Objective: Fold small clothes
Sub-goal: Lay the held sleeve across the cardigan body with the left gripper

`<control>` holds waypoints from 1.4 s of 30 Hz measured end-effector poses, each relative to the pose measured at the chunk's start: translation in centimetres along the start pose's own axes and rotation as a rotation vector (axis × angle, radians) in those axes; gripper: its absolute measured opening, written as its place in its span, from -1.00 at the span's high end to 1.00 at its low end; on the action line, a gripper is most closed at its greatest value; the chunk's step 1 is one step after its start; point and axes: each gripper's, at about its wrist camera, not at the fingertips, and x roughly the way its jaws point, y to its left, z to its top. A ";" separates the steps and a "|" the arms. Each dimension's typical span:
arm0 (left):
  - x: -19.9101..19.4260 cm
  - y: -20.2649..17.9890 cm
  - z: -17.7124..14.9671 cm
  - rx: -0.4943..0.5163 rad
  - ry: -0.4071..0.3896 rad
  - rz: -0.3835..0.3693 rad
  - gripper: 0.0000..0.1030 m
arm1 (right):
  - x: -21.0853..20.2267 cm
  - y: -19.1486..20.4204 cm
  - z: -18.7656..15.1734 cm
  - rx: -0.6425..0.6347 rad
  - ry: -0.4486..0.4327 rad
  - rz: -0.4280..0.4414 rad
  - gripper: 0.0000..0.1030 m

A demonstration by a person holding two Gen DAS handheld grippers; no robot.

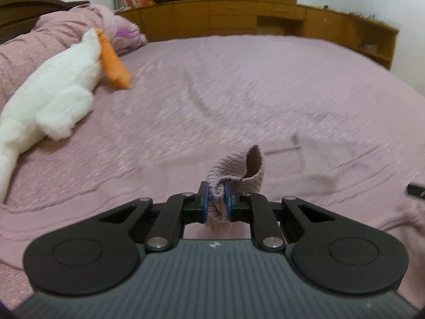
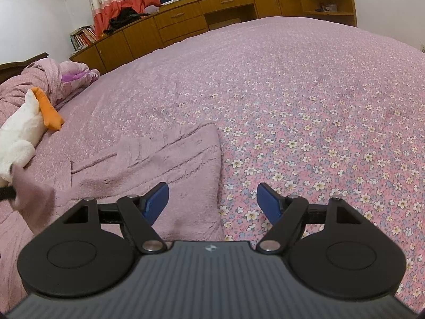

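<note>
A mauve knit sweater [image 2: 164, 164] lies flat on the bed, its right edge under my right gripper. My left gripper [image 1: 217, 199] is shut on the sweater's ribbed sleeve cuff [image 1: 239, 170], which stands curled up above the blue pads, lifted off the bed. In the right wrist view the raised sleeve [image 2: 32, 196] shows blurred at the far left. My right gripper [image 2: 212, 202] hovers open over the sweater's near right edge with nothing between its fingers [image 2: 156, 202]. Its black tip [image 1: 415, 191] pokes in at the right border of the left wrist view.
A white plush toy [image 1: 53, 93] with an orange beak [image 1: 114, 61] lies on the left of the bed, by a bunched pink quilt [image 1: 61, 29]. The floral sheet [image 2: 318, 133] stretches right. Wooden cabinets [image 2: 186, 18] line the far wall.
</note>
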 end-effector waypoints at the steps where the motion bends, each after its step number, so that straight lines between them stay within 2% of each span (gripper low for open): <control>1: 0.2 0.3 -0.5 0.002 0.011 0.013 0.72 | 0.0 0.0 0.0 0.000 0.001 0.000 -0.54; 8: 2.2 2.7 -2.9 -0.016 0.113 0.096 0.74 | 0.3 0.1 -0.1 -0.010 0.007 -0.005 -0.54; 13: 3.3 4.2 -4.2 -0.054 0.174 0.104 0.71 | 0.5 0.0 0.0 -0.012 0.013 -0.005 -0.54; 15: 3.3 4.3 -4.4 -0.049 0.177 0.106 0.70 | 0.5 0.0 0.0 -0.013 0.014 -0.005 -0.54; 18: 2.9 4.3 -4.3 -0.043 0.181 0.110 0.53 | 0.7 0.0 0.1 -0.015 0.019 -0.005 -0.54; 20: 2.7 4.4 -4.1 -0.047 0.182 0.119 0.35 | 0.7 0.0 0.1 -0.017 0.021 -0.004 -0.54; 30: 1.3 6.0 -3.7 -0.143 0.181 0.080 0.33 | 0.9 -0.2 0.1 -0.017 0.024 -0.004 -0.54; 32: 1.0 6.3 -3.5 -0.155 0.176 0.074 0.18 | 0.9 -0.2 0.1 -0.016 0.024 -0.005 -0.54; 34: 0.7 6.4 -3.3 -0.166 0.165 0.073 0.12 | 0.9 -0.2 0.1 -0.015 0.023 -0.005 -0.54; 40: 0.6 6.6 -3.1 -0.176 0.155 0.079 0.11 | 1.0 -0.4 0.2 -0.001 0.017 -0.005 -0.54; 42: 0.9 6.6 -3.1 -0.180 0.154 0.082 0.11 | 1.5 -0.5 0.8 0.030 0.019 0.024 -0.54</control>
